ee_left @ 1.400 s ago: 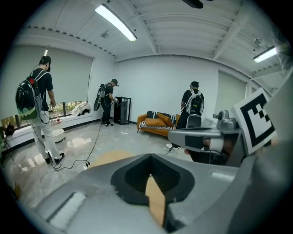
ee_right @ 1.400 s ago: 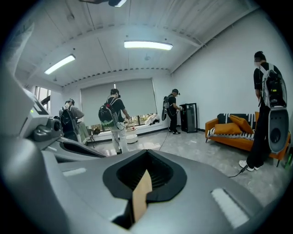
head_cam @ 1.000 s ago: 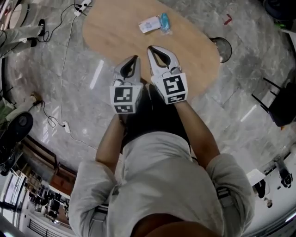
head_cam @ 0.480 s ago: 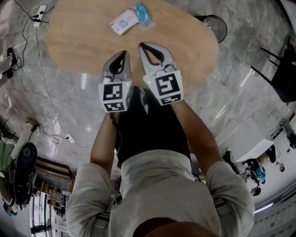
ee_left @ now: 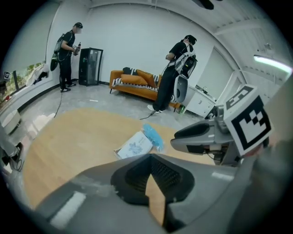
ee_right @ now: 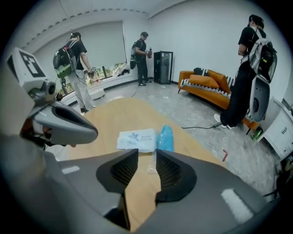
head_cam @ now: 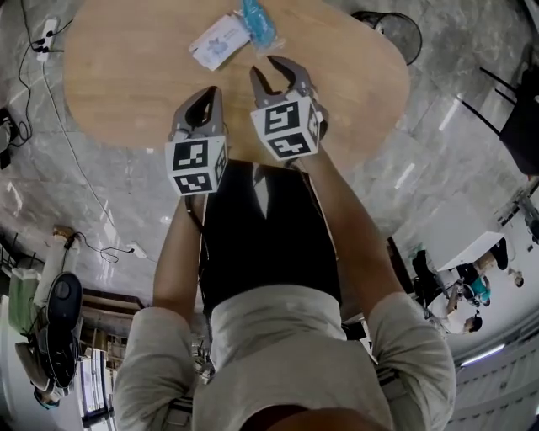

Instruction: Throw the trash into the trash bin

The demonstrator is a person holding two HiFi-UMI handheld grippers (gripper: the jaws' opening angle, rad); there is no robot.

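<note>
1. Step in hand: the approach to the first pick-up. Nothing is gathered yet, and both pieces of trash lie on the table (head_cam: 126, 84).
2. Trash: one flat white packet (head_cam: 221, 39) on the far half of the tabletop, with a blue wrapper (head_cam: 259, 23) just beside its right side, seemingly touching.
3. Right gripper (head_cam: 274, 71): it is over the table, tilted down toward the trash and short of it. Its jaws have just been opening and stand wide, with only bare wood between them.
4. Left gripper (head_cam: 210, 94): it sits alongside, nearer the table's near edge, empty, with its jaws closed tip to tip.
5. Next move, by my judgement: carry the right jaws forward, lower them astride the wrapper or the packet's edge, then close. The packet lies flush, so one jaw must catch its rim.
6. Probable bin: a dark round container (head_cam: 389, 32) on the floor off the table's far right edge.
7. Room: the wood around the trash is bare. A black chair (head_cam: 522, 109) stands to the right and cables (head_cam: 38, 38) lie to the left, both well apart.
</note>
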